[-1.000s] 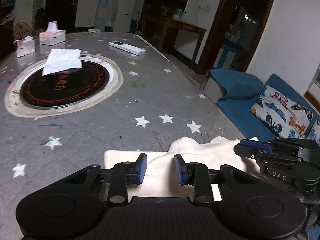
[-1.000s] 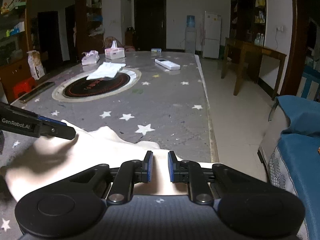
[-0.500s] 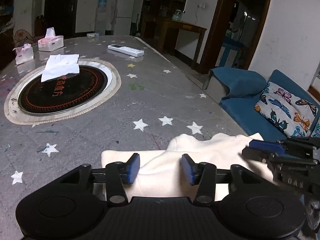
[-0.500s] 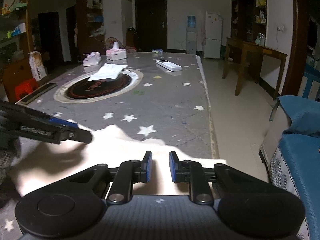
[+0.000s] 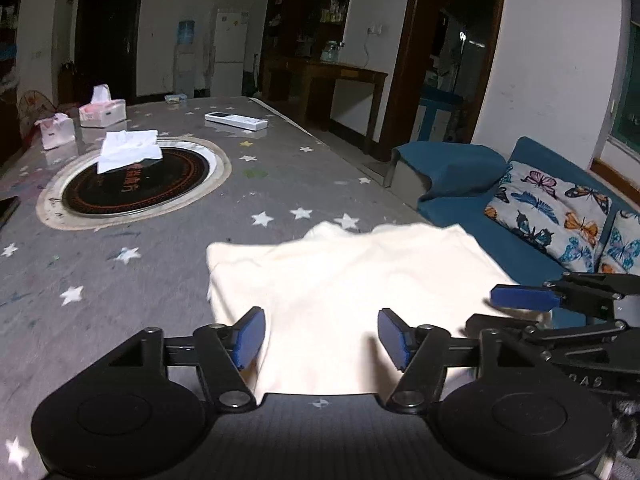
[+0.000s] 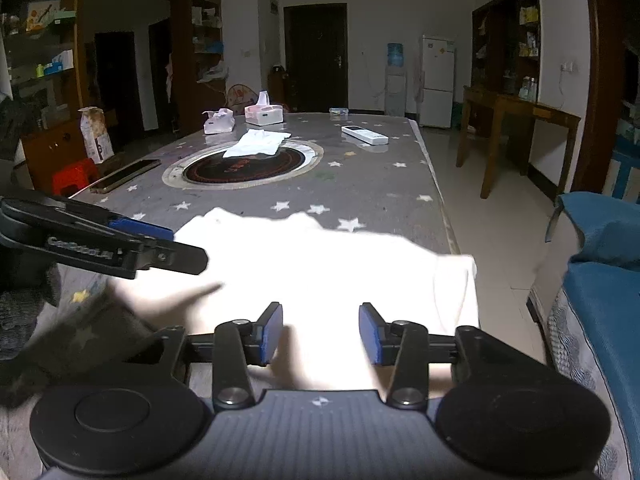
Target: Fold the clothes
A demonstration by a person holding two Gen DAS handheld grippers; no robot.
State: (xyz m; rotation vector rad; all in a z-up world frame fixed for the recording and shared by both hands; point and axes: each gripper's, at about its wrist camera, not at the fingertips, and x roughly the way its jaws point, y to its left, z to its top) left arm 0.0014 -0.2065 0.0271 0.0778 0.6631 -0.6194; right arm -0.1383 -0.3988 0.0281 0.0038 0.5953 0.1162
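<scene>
A cream-white garment (image 5: pixel 344 280) lies folded flat on the near end of the grey star-patterned table (image 5: pixel 280 184). It also shows in the right wrist view (image 6: pixel 320 264), with one edge hanging over the table's right side. My left gripper (image 5: pixel 322 334) is open above the garment's near edge, holding nothing. My right gripper (image 6: pixel 320 334) is open too, over the garment's near right part. Each gripper shows in the other's view: the right one (image 5: pixel 560 312) at the right, the left one (image 6: pixel 120 244) at the left.
A round black hotplate (image 5: pixel 132 184) with a folded white cloth (image 5: pixel 128 150) sits mid-table. Two tissue boxes (image 5: pixel 102 112) and a white remote (image 5: pixel 236 120) lie farther back. A blue sofa with butterfly cushions (image 5: pixel 548 204) stands right of the table. A phone (image 6: pixel 124 174) lies at the left edge.
Both grippers have opened wide and let go of the garment, which now lies flat on the table. Both have lifted and drawn back a little.
</scene>
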